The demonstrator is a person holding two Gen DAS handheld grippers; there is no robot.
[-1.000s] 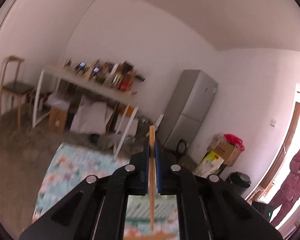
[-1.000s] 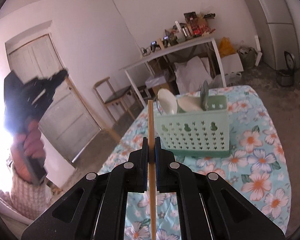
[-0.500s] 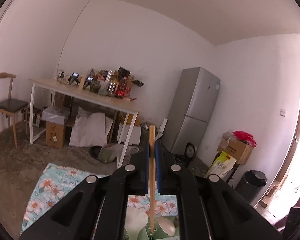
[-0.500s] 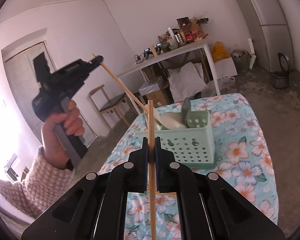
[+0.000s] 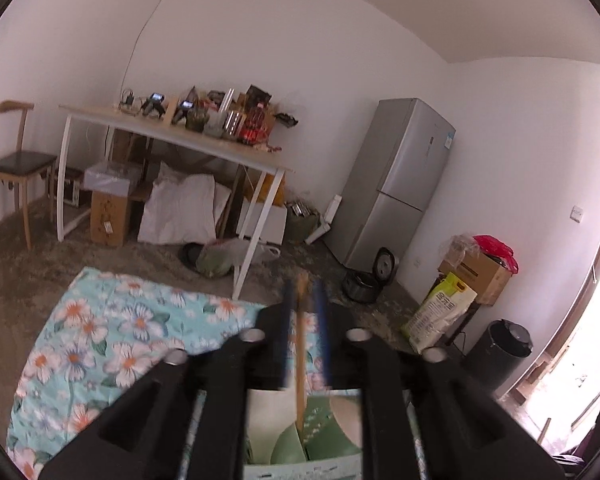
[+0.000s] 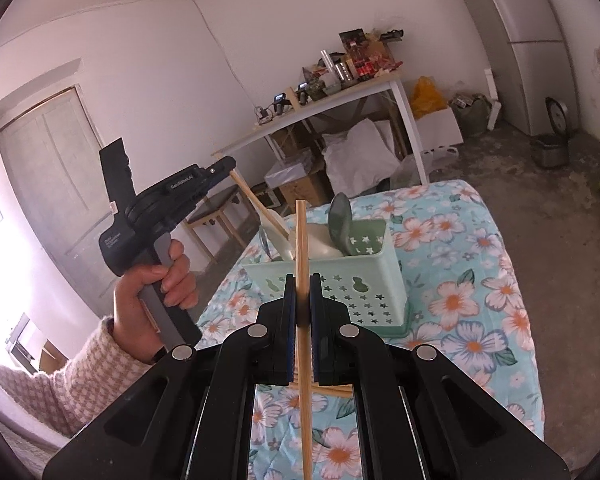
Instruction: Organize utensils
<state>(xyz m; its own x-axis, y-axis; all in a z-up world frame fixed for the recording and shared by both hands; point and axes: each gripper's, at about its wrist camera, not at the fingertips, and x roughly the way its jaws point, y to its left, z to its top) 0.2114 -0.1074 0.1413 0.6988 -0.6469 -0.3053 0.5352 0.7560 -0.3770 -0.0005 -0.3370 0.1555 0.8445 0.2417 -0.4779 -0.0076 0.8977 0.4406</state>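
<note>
The mint-green perforated plastic basket (image 6: 342,280) is standing near the far left part of the floral-clothed table (image 6: 480,320), and its open top is being crowded by a pale spoon bowl (image 6: 320,242), a dark green spoon (image 6: 340,220) and a slanting wooden chopstick (image 6: 260,204), leaving little room to enter from above. The cloth to the basket's right and toward the near edge is lying bare, offering a free way in. The black handheld left gripper (image 6: 230,164), its jaws opening around that chopstick, is occupying the air over the basket's left side.
</note>
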